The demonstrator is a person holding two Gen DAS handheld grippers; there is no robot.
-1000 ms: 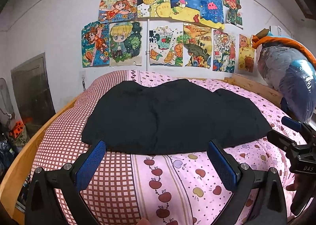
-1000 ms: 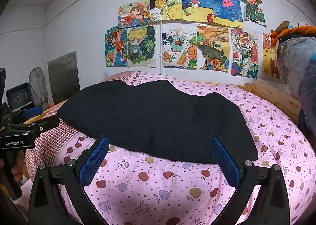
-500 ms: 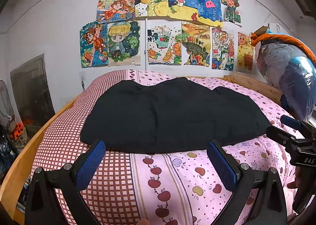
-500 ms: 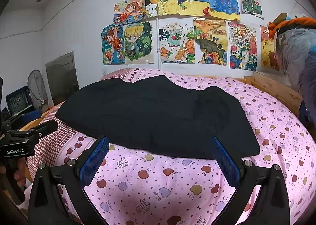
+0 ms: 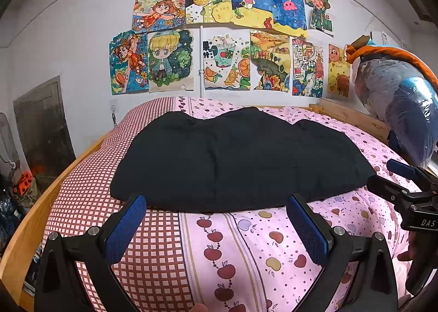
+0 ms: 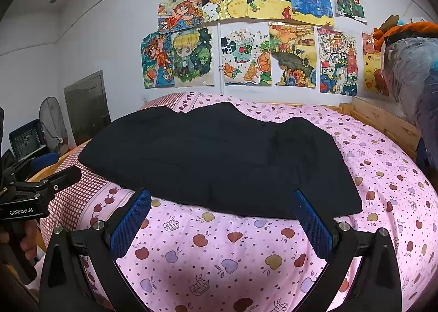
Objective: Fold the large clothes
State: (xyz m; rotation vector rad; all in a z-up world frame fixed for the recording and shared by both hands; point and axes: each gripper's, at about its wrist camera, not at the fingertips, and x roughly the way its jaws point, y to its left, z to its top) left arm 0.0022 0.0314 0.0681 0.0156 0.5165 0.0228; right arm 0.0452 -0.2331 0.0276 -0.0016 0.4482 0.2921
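Two grippers, both spread wide, nothing held.
Left gripper [image 5: 216, 219] and right gripper [image 6: 223, 216] hover just short of the near hem of a black garment [image 5: 238, 158] lying flat across the pink apple-print bedsheet [image 6: 219, 251]; drawings [image 6: 246, 30] on the wall behind.

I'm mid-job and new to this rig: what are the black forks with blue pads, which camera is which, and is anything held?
Each picture comes from a camera on a hand-held gripper, looking along its two fingers. The left gripper and the right gripper both hang open and hold nothing. Each also shows at the edge of the other's view. A black garment lies spread on the pink apple-print bedcover. Drawings hang on the wall behind.
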